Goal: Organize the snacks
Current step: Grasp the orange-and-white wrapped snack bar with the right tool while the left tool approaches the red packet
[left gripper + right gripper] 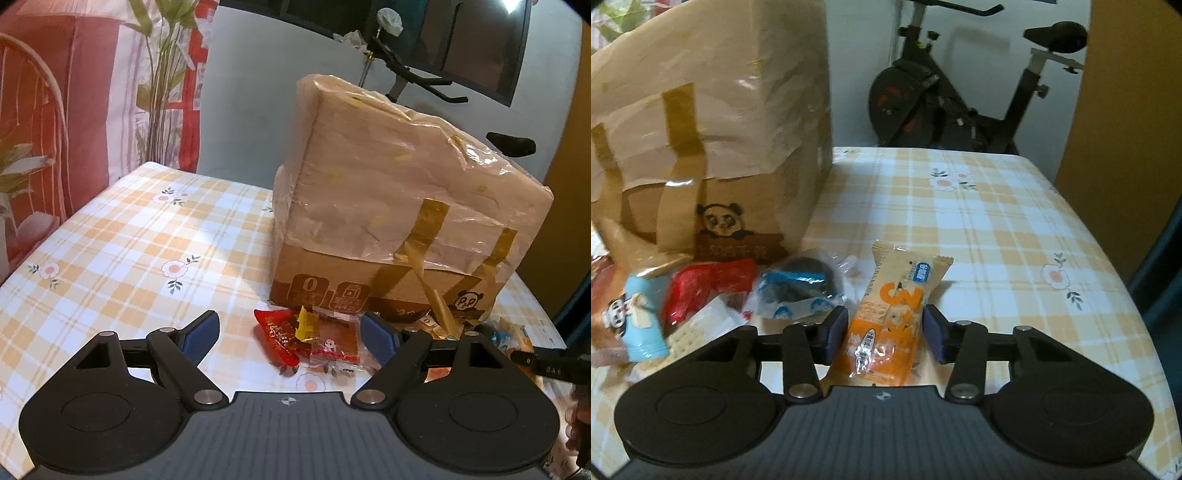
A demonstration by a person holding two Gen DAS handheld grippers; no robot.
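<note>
Right wrist view: the right gripper (885, 330) has its blue pads closed against the sides of an orange cracker packet (892, 321) printed with a large "3+", lying on the checked tablecloth (1015, 229). Beyond it stands a taped cardboard box (713, 122) with a panda drawing. The left gripper (290, 338) is spread wide around a red candy wrapper (279, 338) with unreadable script, touching nothing.

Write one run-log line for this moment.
left gripper: open, over red snack packet | right gripper: around orange biscuit pack | cardboard box: behind
</note>
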